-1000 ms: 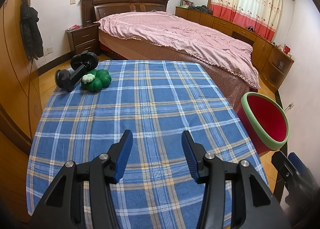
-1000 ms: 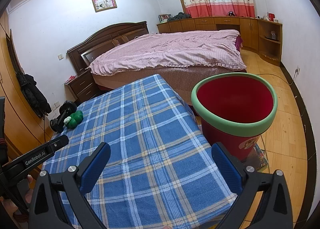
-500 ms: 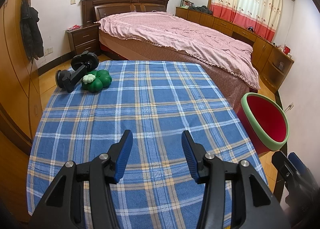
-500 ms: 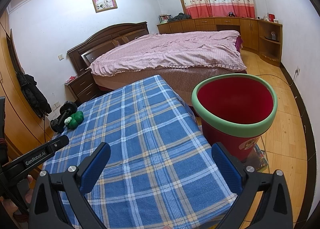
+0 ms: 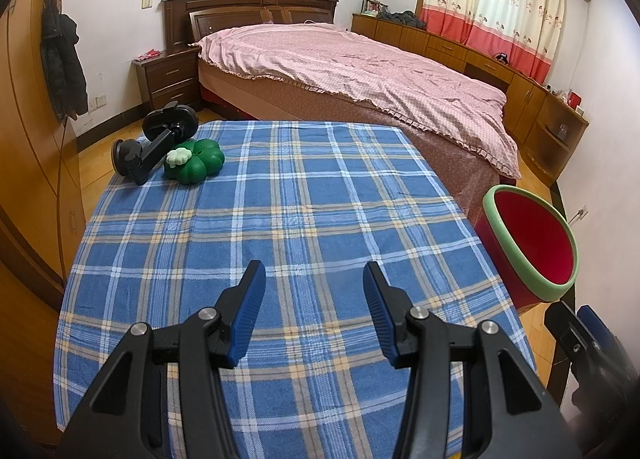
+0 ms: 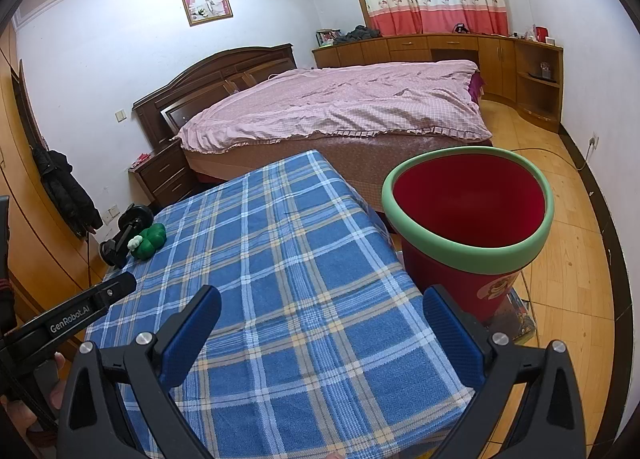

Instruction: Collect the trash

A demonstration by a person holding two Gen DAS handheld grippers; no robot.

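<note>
Your left claw [image 5: 312, 283]: released, nothing between its pads, over the plaid desk [image 5: 304, 195] | your right claw [image 6: 320, 311]: spread wide, nothing gripped | red bin [image 6: 468, 219] with green rim: on the floor just off the desk's edge, 1 o'clock from your right claw | green toy [image 5: 196, 159]: far corner, 11 o'clock, touching black mount [image 5: 156, 139].

free: most of the checked tablecloth [image 5: 304, 219] lies bare | blocked: far left corner, green toy [image 5: 196, 161] touching black holder [image 5: 156, 143] | off the right edge: red bin [image 6: 468, 219], mouth open
</note>
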